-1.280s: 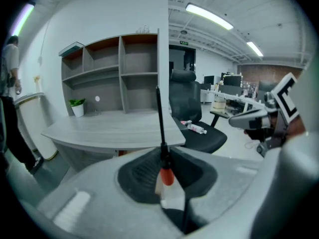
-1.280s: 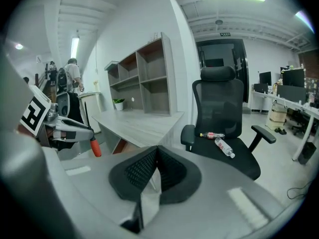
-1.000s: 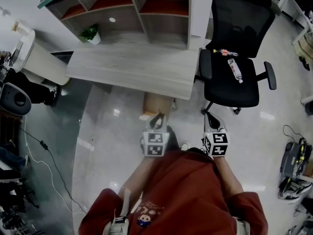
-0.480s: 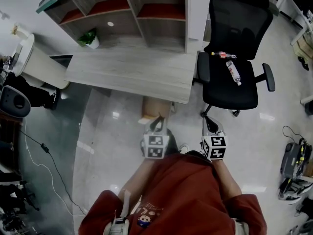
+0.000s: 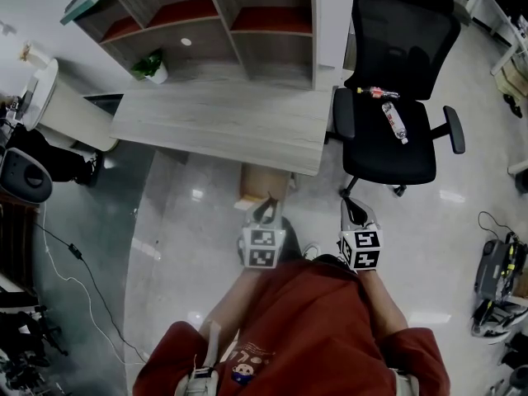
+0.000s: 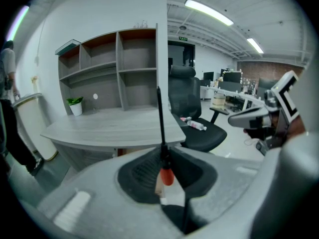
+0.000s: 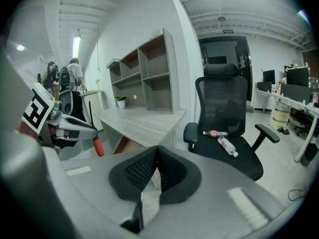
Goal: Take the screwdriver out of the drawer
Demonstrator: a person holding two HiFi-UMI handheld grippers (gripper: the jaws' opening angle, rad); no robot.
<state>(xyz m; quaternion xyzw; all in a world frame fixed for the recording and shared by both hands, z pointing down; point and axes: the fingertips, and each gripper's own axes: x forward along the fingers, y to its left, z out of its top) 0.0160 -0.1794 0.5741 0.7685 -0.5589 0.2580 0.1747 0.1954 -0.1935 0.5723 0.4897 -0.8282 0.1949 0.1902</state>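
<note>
I see grey desk (image 5: pixel 223 126), potted plant (image 5: pixel 152 61) at its far-left corner, shelf unit (image 5: pixel 247 44) along its back edge. Black office chair (image 5: pixel 404 31) off its right end, two bottles (image 5: pixel 397 123) on the seat. Cardboard box (image 5: pixel 262 180) under front edge.

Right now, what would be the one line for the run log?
left claw: shut on screwdriver, shaft pointing up | right claw: shut, empty | both: held in front of desk

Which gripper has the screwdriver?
The left gripper: its jaws pinch the screwdriver, red handle hanging below. The right gripper is shut on nothing.
</note>
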